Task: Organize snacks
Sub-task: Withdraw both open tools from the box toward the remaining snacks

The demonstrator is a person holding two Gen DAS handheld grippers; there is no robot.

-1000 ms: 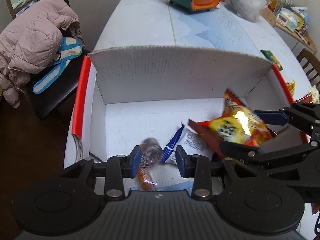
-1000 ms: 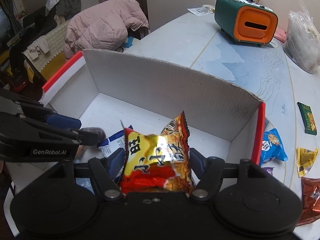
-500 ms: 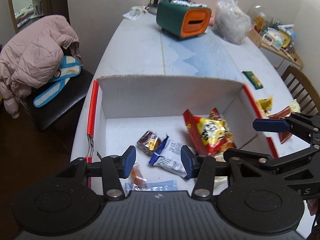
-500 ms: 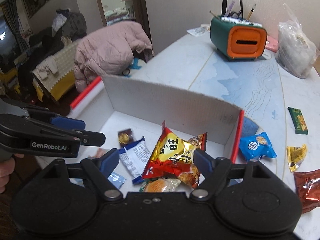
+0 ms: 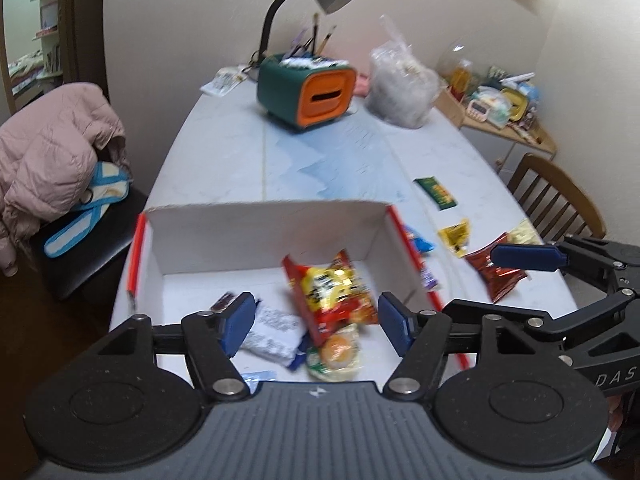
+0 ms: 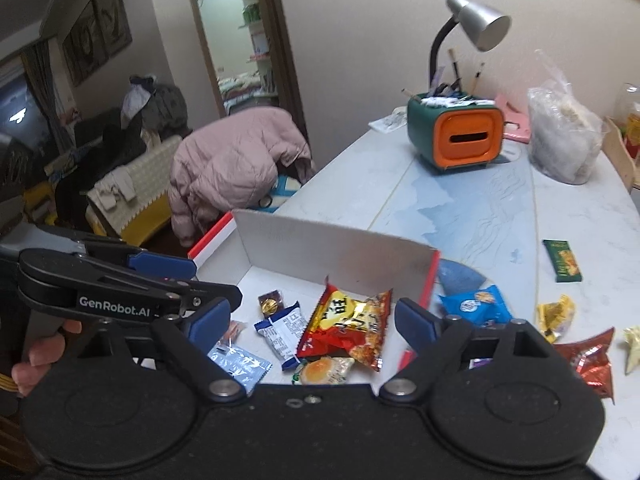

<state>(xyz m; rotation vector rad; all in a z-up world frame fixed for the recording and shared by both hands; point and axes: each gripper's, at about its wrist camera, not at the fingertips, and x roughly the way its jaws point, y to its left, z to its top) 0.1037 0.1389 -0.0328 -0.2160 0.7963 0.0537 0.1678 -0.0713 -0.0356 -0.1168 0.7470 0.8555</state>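
A: The white box (image 6: 332, 248) is open at the top, and its floor at centre left of the right wrist view lies bare beyond the small brown sweet (image 6: 270, 303).

B: Its tall back wall blocks any reach from the far side. The red-and-yellow packet (image 6: 348, 326) and the blue-and-white wrapper (image 6: 282, 330) crowd the near floor.

A: Beyond the wall, the table (image 6: 460, 208) runs clear up to the green-and-orange box (image 6: 456, 136).

box (image 6: 336, 248): on table (image 6: 472, 208) | chip bag (image 6: 348, 326): in box
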